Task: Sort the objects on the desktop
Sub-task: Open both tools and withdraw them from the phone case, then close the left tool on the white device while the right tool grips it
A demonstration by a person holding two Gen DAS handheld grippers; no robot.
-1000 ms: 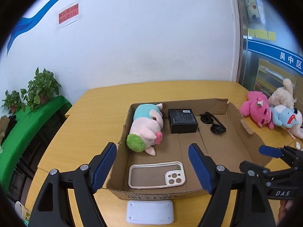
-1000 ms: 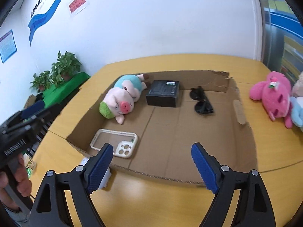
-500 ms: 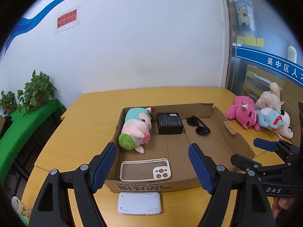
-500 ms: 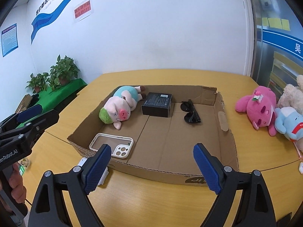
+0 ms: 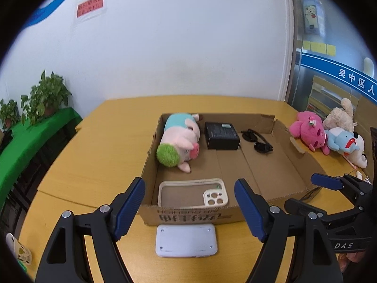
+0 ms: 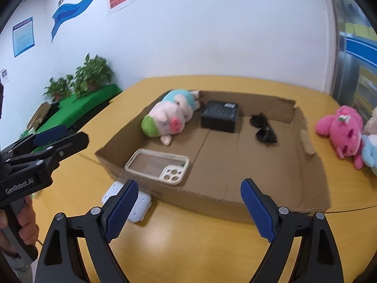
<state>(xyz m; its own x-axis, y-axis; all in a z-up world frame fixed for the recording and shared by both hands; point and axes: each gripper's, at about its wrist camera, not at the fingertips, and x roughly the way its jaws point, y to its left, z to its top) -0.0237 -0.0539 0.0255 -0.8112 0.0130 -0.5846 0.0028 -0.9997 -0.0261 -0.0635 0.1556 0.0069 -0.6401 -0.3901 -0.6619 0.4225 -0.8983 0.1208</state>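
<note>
box [image 5: 188, 217]: shallow brown cardboard tray, flaps torn along the back wall, printed text on the front face, sitting mid-table on the yellow table [image 5: 99, 155]
pig plush [image 5: 180, 141]: pink body, teal back, fuzzy green tuft, lying on its side in the back-left corner of the box
black box [image 5: 221, 135]: small, matte, label sticker on top, just right of the pig against the back
sunglasses [image 5: 258, 140]: black, folded, right of the black box
phone case [image 5: 193, 192]: cream rim, clear back, camera cutouts at the right end, flat in the front-left corner of the box
white plate thing [image 5: 186, 240]: white rectangle with small screws, on the table touching the front of the box (outside it, not in it)
plush pile [image 5: 311, 132]: hot pink one, beige one, blue-and-white one, on the table right of the box
left gripper [image 5: 189, 207]: blue pads spread wide, nothing between them, hovering over the white plate thing and box front
right gripper [image 6: 188, 210]: also gaping wide, empty, near the box's front wall
vs half a second back: box and everything in it looks bigger and sits closer in both views; contents in the same spots, nothing picked up; right jaws a touch wider than a second ago
</note>
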